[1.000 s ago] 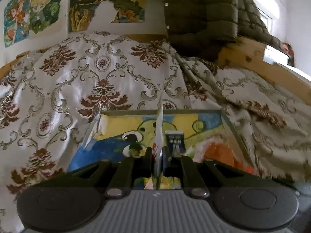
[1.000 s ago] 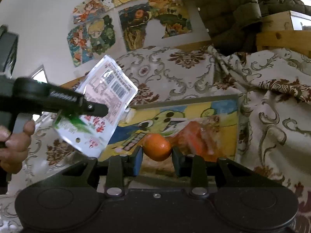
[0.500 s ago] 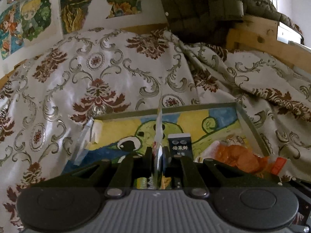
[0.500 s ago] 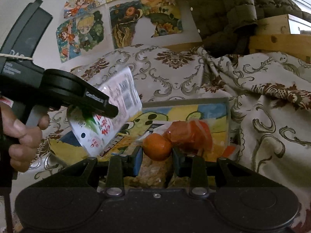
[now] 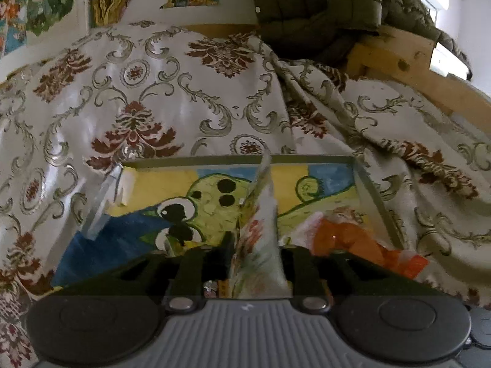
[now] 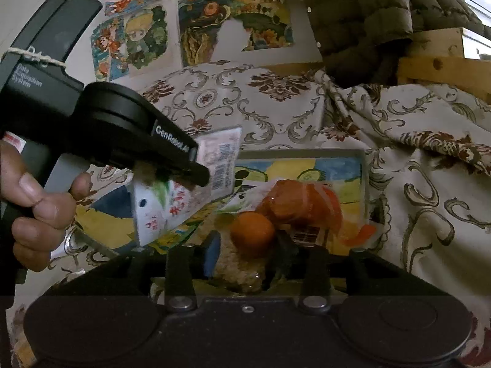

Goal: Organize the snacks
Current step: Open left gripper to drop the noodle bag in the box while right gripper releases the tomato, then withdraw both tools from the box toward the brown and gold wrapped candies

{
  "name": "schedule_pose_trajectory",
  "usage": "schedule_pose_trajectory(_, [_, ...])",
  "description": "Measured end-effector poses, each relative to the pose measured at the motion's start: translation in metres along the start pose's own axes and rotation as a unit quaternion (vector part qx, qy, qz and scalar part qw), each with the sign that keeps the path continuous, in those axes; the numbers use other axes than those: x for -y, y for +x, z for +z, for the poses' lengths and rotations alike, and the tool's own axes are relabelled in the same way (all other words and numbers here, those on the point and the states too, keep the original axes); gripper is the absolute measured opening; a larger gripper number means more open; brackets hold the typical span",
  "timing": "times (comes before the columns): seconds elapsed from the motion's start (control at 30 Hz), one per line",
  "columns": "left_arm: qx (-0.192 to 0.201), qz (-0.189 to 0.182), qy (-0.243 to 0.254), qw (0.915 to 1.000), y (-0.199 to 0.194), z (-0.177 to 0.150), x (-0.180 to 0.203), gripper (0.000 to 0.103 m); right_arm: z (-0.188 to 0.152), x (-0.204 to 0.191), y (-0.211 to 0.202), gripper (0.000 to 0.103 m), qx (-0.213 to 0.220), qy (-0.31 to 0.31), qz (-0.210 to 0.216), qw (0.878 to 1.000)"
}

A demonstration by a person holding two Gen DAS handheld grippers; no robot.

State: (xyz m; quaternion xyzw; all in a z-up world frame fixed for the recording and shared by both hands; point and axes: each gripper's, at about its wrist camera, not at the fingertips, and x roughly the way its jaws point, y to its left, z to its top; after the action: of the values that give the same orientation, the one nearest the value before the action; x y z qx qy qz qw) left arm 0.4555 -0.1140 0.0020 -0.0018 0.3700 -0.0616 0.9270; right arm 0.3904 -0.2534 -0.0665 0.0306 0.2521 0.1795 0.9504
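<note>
A painted tray (image 5: 276, 158) with a green cartoon creature lies on the patterned cloth. My left gripper (image 5: 256, 245) hovers low over it and its jaws are opening. A white snack packet (image 5: 260, 239) stands tilted between them, loose from the pads. The right wrist view shows the same left gripper (image 6: 201, 178) in a person's hand (image 6: 40, 202), over the packet (image 6: 184, 199). My right gripper (image 6: 250, 245) is opening too. A tangerine (image 6: 253, 234) sits between its fingers with a gap on the left, resting on a grainy snack (image 6: 242, 270). An orange snack bag (image 6: 303, 202) lies just behind in the tray (image 6: 307, 153).
A floral cloth (image 5: 138, 92) covers the surface around the tray and bunches up at the right. An olive quilted jacket (image 5: 313, 6) hangs over a wooden frame (image 5: 399, 61) at the back. Cartoon posters (image 6: 135, 40) cover the wall. A clear plastic piece (image 5: 104, 202) leans at the tray's left corner.
Both grippers' jaws have widened. The left gripper sank closer to the tray and its packet tipped from edge-on to slanted. The tangerine is no longer pinched by the right fingers.
</note>
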Motion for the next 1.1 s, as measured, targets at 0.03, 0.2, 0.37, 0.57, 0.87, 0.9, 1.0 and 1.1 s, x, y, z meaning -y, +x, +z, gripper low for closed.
schedule_pose_trajectory(0.03, [0.002, -0.004, -0.003, 1.0, -0.002, -0.001, -0.001, 0.042, 0.0, -0.001, -0.001, 0.051, 0.0, -0.002, 0.001, 1.0])
schedule_pose_trajectory(0.2, [0.013, -0.025, -0.014, 0.9995, -0.015, -0.003, -0.003, 0.055, 0.0, -0.004, -0.01, 0.064, 0.006, -0.006, -0.006, 1.0])
schedule_pose_trajectory(0.37, [0.026, -0.034, -0.037, 0.9984, -0.034, -0.008, -0.009, 0.066, 0.004, 0.0, -0.026, 0.071, 0.01, 0.01, -0.01, 1.0])
schedule_pose_trajectory(0.57, [0.046, -0.038, -0.066, 0.996, -0.066, -0.019, -0.021, 0.079, 0.009, -0.001, -0.059, 0.082, 0.028, 0.019, -0.018, 0.999])
schedule_pose_trajectory(0.87, [0.102, -0.012, -0.091, 0.9905, -0.13, -0.051, -0.038, 0.098, 0.014, -0.009, -0.11, 0.097, 0.068, 0.012, -0.029, 0.997])
schedule_pose_trajectory(0.9, [0.111, -0.006, -0.089, 0.9898, -0.137, -0.055, -0.038, 0.099, 0.014, -0.01, -0.117, 0.098, 0.072, 0.014, -0.031, 0.997])
schedule_pose_trajectory(1.0, [0.141, 0.013, -0.075, 0.987, -0.161, -0.072, -0.036, 0.102, 0.013, -0.012, -0.136, 0.102, 0.083, 0.021, -0.034, 0.996])
schedule_pose_trajectory(1.1, [0.161, 0.022, -0.071, 0.9842, -0.183, -0.09, -0.034, 0.102, 0.009, -0.015, -0.156, 0.102, 0.09, 0.023, -0.04, 0.995])
